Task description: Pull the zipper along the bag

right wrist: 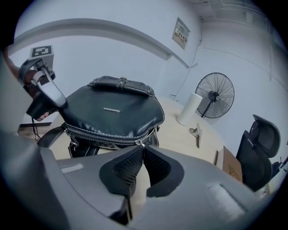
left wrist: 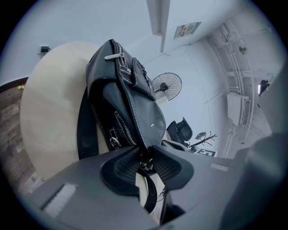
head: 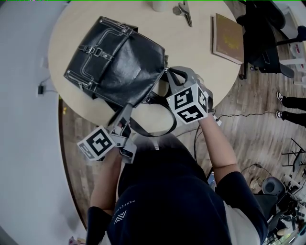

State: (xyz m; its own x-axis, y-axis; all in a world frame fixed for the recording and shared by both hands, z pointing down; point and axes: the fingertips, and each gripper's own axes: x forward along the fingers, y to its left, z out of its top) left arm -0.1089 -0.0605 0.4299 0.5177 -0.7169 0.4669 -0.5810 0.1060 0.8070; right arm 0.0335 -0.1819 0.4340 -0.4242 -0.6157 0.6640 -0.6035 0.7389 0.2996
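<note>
A round pale table (head: 191, 52) stands on a wood floor (head: 253, 119). A black bag (head: 114, 62) rests on its near left part, reaching the near edge. At the far edge, a metal clip (head: 184, 10) lies just beside an upright white cylinder (head: 160, 5); a brown book (head: 228, 38) lies near the right edge

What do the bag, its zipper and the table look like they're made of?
The bag looks like black leather or a leather look-alike, glossy: light glints on it and pale stitching lines the seams. The zipper looks like metal, with silvery teeth that shine. The table is probably wood or laminate, matte pale beige and smooth with no clear grain.
</note>
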